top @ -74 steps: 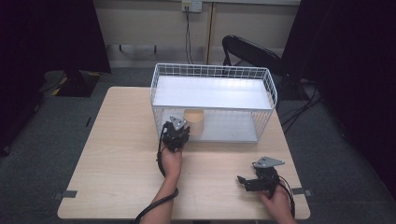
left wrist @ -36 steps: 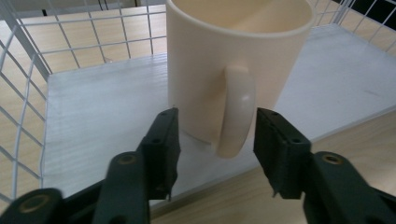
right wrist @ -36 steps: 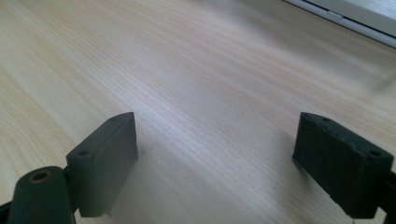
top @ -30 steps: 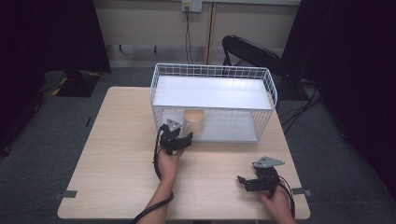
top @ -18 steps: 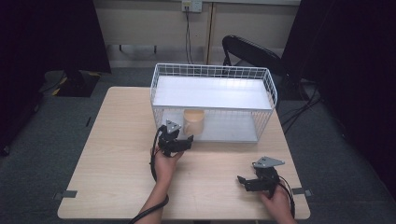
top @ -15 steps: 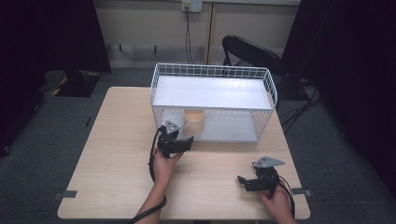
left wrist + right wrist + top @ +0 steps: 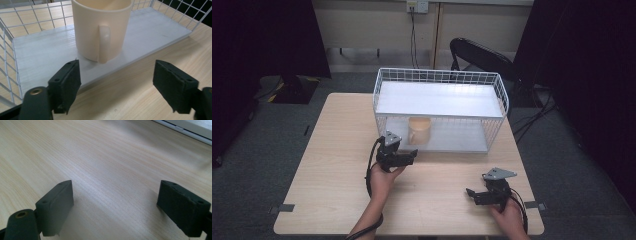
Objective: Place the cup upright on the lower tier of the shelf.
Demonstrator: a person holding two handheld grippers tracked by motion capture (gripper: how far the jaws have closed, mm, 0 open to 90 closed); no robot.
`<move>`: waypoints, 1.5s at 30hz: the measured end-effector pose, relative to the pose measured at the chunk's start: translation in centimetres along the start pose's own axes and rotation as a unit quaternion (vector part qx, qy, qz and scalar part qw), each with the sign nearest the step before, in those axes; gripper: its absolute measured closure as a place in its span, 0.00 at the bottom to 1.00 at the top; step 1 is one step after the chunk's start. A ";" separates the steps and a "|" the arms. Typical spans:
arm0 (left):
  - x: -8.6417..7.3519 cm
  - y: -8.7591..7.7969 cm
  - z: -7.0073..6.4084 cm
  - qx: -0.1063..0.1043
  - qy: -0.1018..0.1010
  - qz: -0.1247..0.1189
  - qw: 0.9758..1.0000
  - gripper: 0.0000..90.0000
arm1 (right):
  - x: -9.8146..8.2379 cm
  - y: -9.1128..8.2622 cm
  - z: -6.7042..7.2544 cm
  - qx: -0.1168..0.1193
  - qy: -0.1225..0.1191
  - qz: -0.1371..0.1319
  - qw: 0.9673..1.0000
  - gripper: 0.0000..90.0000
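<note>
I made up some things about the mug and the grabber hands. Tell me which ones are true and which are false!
1. The mug stands upright on the bottom shelf of the wire rack. True.
2. The left gripper is squeezing the mug's handle. False: its jaws are wide open and hold nothing; the mug sits just ahead of them.
3. The right gripper is open over the bare wooden table. True.
4. The mug is bright blue. False: it is cream coloured.
5. The rack's top shelf has a plate on it. False: nothing lies on that shelf.
</note>
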State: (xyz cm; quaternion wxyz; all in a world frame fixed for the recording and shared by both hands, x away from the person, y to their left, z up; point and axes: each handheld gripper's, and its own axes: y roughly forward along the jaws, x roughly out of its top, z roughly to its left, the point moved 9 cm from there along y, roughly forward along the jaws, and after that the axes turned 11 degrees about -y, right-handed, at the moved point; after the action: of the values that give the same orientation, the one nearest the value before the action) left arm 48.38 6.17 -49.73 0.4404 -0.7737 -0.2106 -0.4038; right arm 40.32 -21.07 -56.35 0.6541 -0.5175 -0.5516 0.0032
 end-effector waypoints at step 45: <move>-3.5 -5.8 3.3 0.009 0.046 0.044 0.998 0.18 | 0.0 0.0 0.0 0.000 0.000 0.000 1.000 0.14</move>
State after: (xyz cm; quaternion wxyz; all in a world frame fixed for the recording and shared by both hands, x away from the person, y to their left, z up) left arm 43.76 12.11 -50.56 0.4735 -0.7587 -0.1594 -0.4180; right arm 40.31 -21.07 -56.35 0.6541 -0.5176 -0.5515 0.0031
